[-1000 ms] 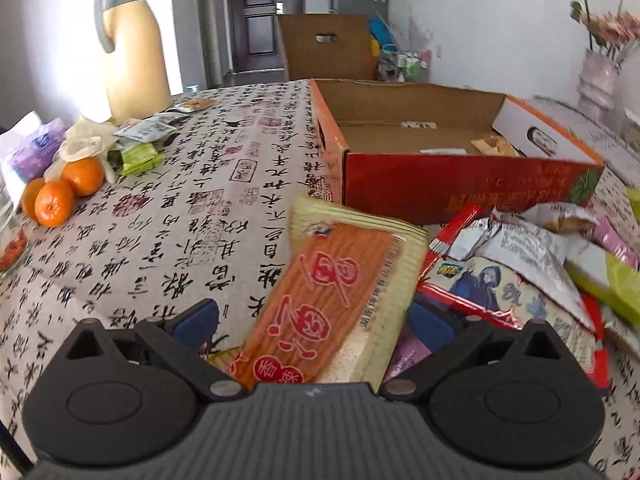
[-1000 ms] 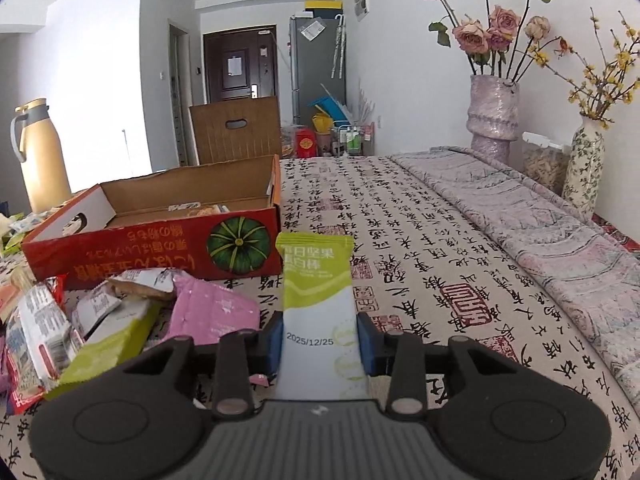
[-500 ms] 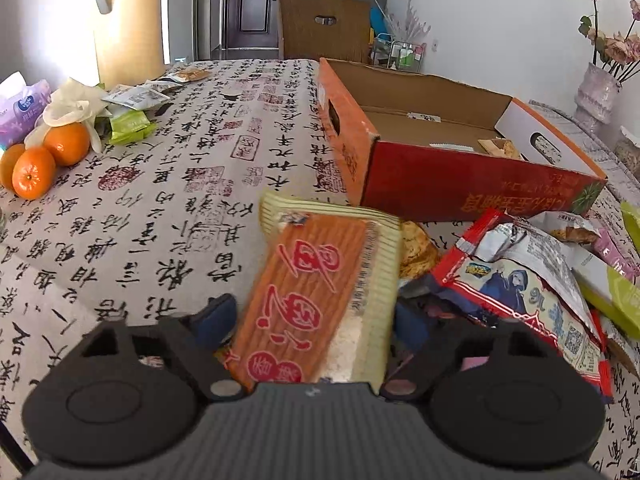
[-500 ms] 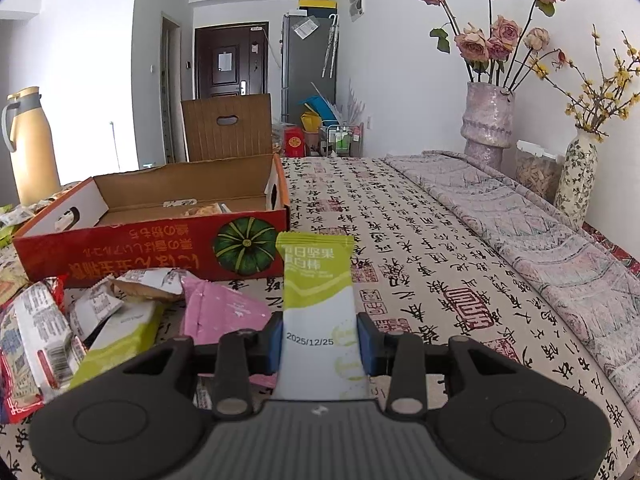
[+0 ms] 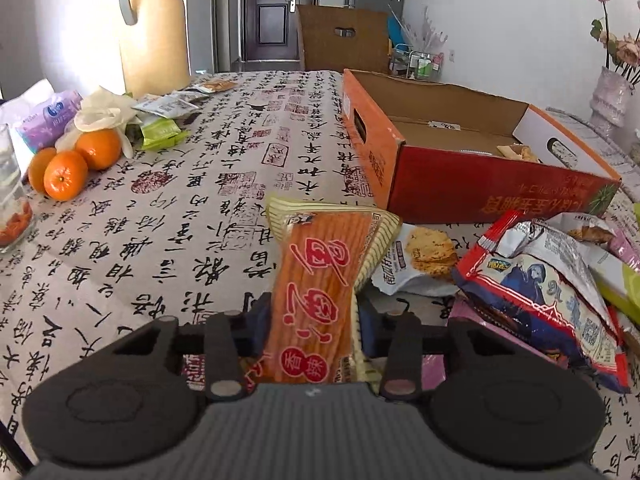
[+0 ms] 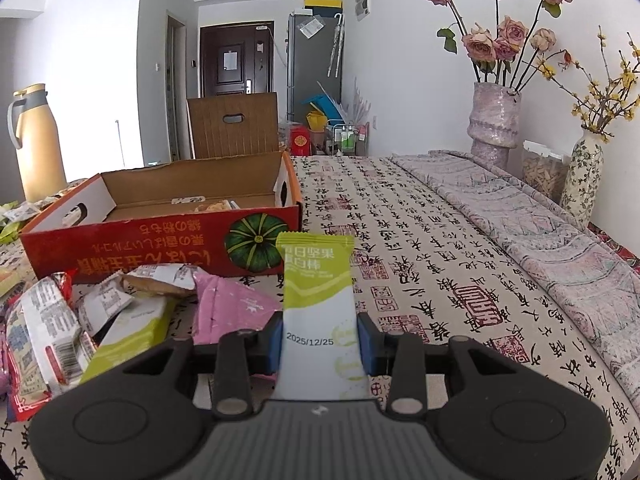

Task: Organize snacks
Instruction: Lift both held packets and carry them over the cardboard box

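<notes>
Over the tablecloth [image 5: 168,216], both grippers downtilted, each clamping a packet.

Yellow thermos [image 5: 154,28] behind oranges [image 5: 66,174]; rose vase [image 6: 494,120] beside patterned vase [image 6: 582,178], near wall.

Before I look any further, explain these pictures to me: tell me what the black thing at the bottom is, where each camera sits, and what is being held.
The black shape is a hand-held two-finger gripper; a person carries one in each hand, each with a camera looking along its fingers.

Left view: the left gripper has just been closing and now pinches an orange snack packet.

Right view: the right gripper is shut on a green and white packet.

On the patterned tablecloth lie a pile of snack packets, an open red box and oranges.
</notes>
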Action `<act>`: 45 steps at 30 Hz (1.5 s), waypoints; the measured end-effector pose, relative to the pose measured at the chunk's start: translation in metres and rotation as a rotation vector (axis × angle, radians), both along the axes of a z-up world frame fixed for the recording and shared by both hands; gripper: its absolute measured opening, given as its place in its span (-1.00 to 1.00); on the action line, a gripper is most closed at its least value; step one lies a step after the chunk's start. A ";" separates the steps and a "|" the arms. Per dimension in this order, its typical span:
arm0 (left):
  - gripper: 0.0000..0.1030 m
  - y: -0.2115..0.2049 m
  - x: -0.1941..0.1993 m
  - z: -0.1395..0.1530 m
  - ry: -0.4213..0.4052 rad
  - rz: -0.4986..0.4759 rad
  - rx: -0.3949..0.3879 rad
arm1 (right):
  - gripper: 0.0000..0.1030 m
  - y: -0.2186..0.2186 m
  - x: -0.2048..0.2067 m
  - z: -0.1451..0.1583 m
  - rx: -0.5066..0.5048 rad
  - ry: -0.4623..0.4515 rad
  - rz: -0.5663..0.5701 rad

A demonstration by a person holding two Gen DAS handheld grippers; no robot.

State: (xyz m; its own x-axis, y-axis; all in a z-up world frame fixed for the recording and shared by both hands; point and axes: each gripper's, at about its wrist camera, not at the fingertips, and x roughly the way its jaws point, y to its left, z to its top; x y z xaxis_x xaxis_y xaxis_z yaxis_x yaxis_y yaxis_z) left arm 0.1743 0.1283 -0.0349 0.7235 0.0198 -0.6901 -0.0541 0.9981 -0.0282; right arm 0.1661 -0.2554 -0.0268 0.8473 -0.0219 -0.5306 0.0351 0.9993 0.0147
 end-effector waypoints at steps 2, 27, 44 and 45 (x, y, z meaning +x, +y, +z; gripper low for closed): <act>-0.20 -0.002 -0.001 0.001 -0.004 0.006 0.007 | -0.29 0.000 -0.001 0.001 0.000 -0.003 0.002; -0.22 -0.049 0.004 0.078 -0.205 0.014 -0.001 | -0.29 0.009 0.019 0.039 0.025 -0.133 0.118; -0.22 -0.086 0.073 0.098 -0.236 0.014 -0.031 | -0.29 0.042 0.096 0.067 0.022 -0.192 0.218; -0.22 -0.087 0.078 0.098 -0.237 0.016 -0.033 | -0.29 0.044 0.100 0.067 0.021 -0.192 0.221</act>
State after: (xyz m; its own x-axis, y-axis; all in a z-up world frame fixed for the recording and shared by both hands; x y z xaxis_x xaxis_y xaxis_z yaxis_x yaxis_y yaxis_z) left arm 0.2520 0.0414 0.0633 0.8653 0.0131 -0.5011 -0.0582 0.9955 -0.0744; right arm 0.2662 -0.2118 0.0402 0.9154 0.1840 -0.3581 -0.1893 0.9817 0.0206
